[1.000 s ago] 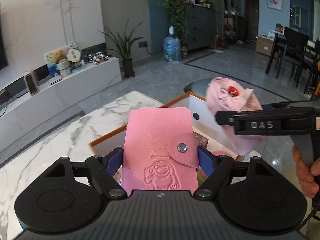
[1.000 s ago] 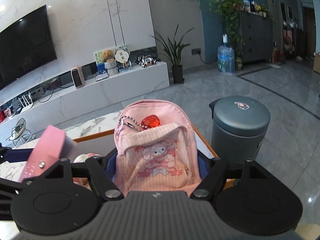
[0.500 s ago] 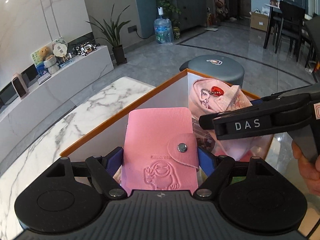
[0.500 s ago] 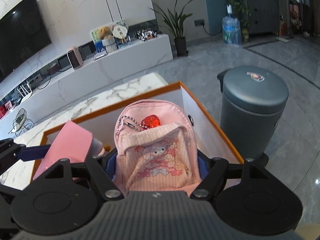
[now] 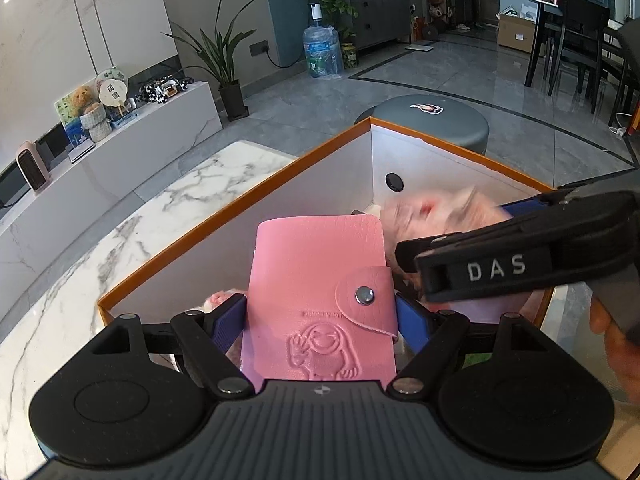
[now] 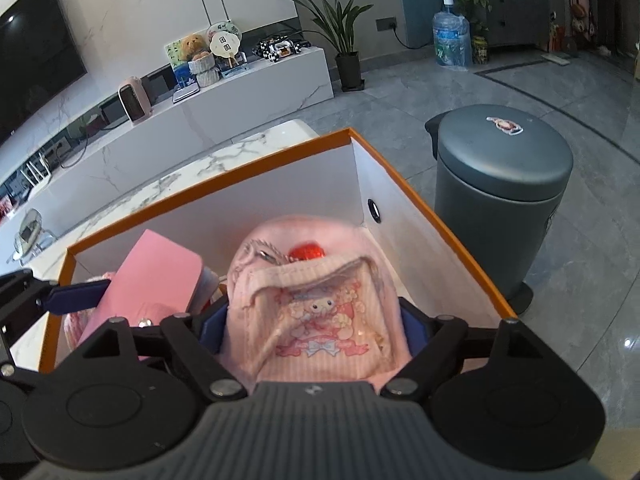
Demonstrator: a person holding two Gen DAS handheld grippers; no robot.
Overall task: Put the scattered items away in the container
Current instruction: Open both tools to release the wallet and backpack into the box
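You brought both grippers down into the orange-rimmed box; your right gripper had its jaws opening, letting the mini backpack drop inside, while your left gripper stayed clamped on the pink card wallet, unreleased.

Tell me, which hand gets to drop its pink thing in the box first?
Probably the right. Its gripper is opening around the little pink backpack, already over the orange-rimmed box. The left gripper clamps the pink wallet.
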